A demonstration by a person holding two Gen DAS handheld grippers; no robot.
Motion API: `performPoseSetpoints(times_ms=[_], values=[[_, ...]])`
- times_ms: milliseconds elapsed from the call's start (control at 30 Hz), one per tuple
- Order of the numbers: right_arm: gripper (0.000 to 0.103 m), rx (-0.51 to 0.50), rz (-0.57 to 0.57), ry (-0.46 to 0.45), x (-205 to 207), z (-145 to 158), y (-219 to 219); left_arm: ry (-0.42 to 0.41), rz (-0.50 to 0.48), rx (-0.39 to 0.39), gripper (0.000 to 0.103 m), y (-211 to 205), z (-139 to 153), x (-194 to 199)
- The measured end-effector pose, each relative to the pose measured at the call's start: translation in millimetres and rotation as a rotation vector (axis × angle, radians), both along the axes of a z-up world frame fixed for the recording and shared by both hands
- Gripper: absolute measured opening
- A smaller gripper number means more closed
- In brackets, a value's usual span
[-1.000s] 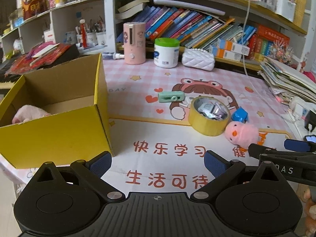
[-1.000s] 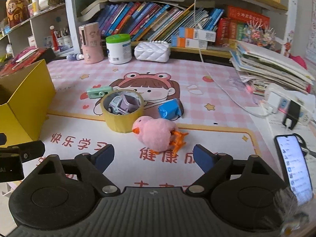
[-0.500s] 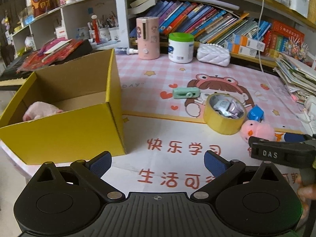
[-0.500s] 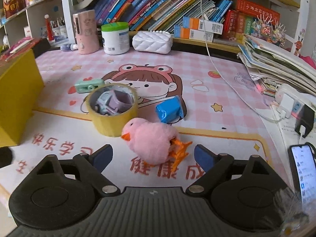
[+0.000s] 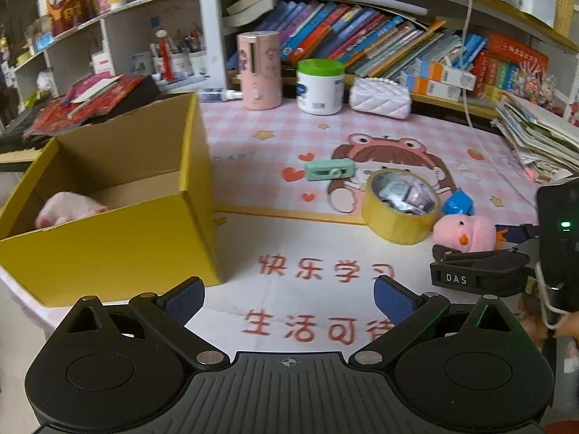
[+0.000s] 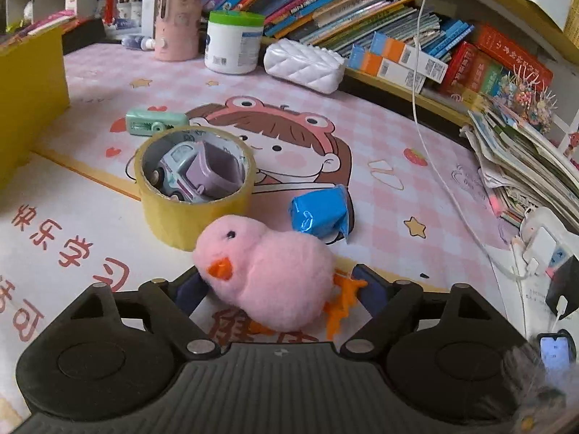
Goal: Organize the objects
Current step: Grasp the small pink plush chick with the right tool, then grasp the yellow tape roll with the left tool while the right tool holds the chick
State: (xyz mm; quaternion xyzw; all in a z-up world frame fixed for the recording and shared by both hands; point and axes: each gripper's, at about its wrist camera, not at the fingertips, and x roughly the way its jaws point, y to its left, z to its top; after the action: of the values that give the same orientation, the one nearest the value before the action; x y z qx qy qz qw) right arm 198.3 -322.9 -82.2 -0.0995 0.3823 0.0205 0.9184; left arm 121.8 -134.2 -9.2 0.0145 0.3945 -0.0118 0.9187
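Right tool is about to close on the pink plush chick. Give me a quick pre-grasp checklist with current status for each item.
1. Right tool open: ok.
2. Fluffy pink plush chick with orange beak between its fingers: ok.
3. Fingers clear of the yellow tape roll holding a toy car: ok, though the roll sits close to the chick's head.
4. Blue foil packet outside the grasp: ok.
5. Open yellow cardboard box has room: ok, one pink plush inside.
6. Left tool open, out of the way: ok.
7. Firm contact on chick: cannot tell.

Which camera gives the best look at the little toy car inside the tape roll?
The right wrist view: the toy car shows clearly inside the tape roll. In the left wrist view the toy car is farther, smaller and partly hidden by the roll's wall.
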Motion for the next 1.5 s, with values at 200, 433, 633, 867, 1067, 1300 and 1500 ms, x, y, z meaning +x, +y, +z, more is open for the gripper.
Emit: performPoseSetpoints(times_ms=[200,433,633,867,1067,1300,1500], values=[[0.082,0.108,-0.052,-0.036,-24,25,-28,0.007,-0.057,-0.046,0.101,-23,-8,24],[0.083,0.107,-0.081,-0.074,-53,50,-51,0.0,-0.135,-0.086,0.101,-62,-15,67],[0.083,0.054,-0.054,-0.077,-61,52,-58,0.066,-0.147,-0.104,0.101,-91,-40,116],[0.083,0.024,-0.051,-0.068,-63,51,-66,0.123,-0.163,-0.004,0.097,-112,-74,145],[0.083,0.029,-0.067,-0.059,-63,49,-74,0.123,-0.175,-0.031,0.088,-110,-71,149],[0.083,0.049,-0.044,-0.056,-60,49,-69,-0.099,-0.208,-0.103,0.088,-103,-13,118],[0.083,0.068,0.004,-0.06,-59,50,-55,-0.202,-0.215,-0.112,0.088,-86,21,83]])
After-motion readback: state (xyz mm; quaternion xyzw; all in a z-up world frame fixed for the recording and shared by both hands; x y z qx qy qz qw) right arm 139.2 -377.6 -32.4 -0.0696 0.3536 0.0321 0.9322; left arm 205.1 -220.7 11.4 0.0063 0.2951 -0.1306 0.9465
